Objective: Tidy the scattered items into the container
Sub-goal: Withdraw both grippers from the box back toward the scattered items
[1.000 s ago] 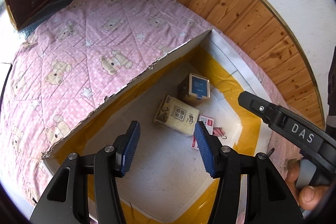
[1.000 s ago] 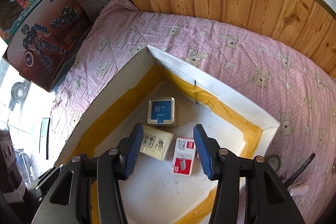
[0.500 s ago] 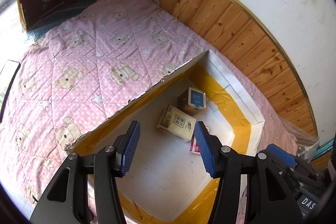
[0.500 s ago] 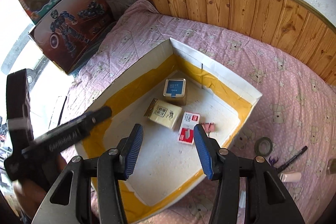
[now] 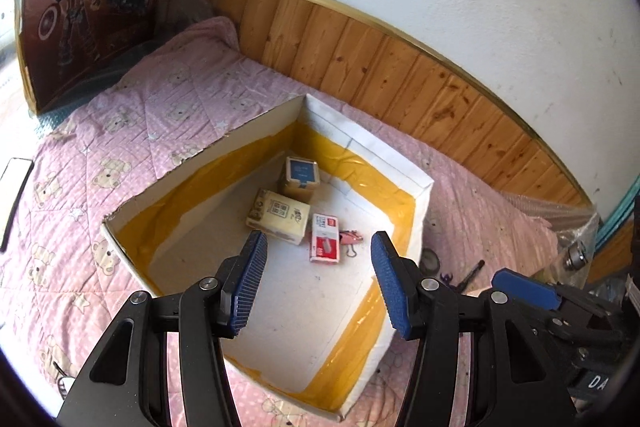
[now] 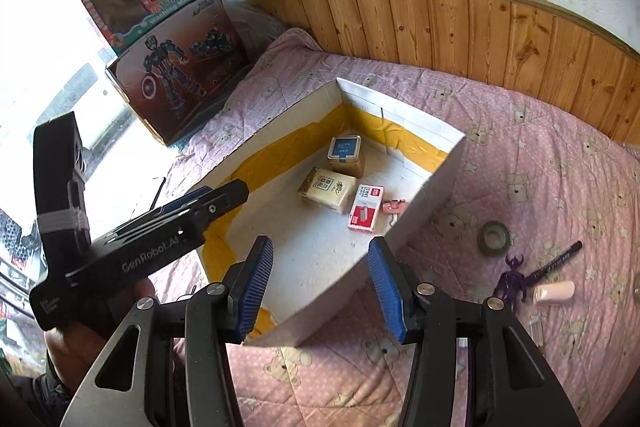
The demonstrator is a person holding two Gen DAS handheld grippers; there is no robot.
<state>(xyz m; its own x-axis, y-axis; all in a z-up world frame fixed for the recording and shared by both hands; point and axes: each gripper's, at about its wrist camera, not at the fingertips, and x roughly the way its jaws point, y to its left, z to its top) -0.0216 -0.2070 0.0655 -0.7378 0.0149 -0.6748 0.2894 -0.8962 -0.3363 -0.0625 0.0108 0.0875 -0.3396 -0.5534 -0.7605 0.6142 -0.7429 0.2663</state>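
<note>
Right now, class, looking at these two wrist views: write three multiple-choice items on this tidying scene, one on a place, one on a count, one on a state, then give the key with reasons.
1. Where does the roll of tape lie?
A. Inside the white box
B. On the pink quilt outside the box
C. On top of the toy boxes

2. How many box-shaped packs lie in the white box?
A. One
B. Three
C. Six

3. In what state is the right gripper?
A. Open, holding nothing
B. Shut on the pen
C. Shut on the tape

Key: B, the roll rests on the pink quilt to the right of the box wall. B, the blue-topped carton, cream pack and red staple box sit inside, beside a small pink clip. A, its blue pads stand apart with only air between them.
</note>
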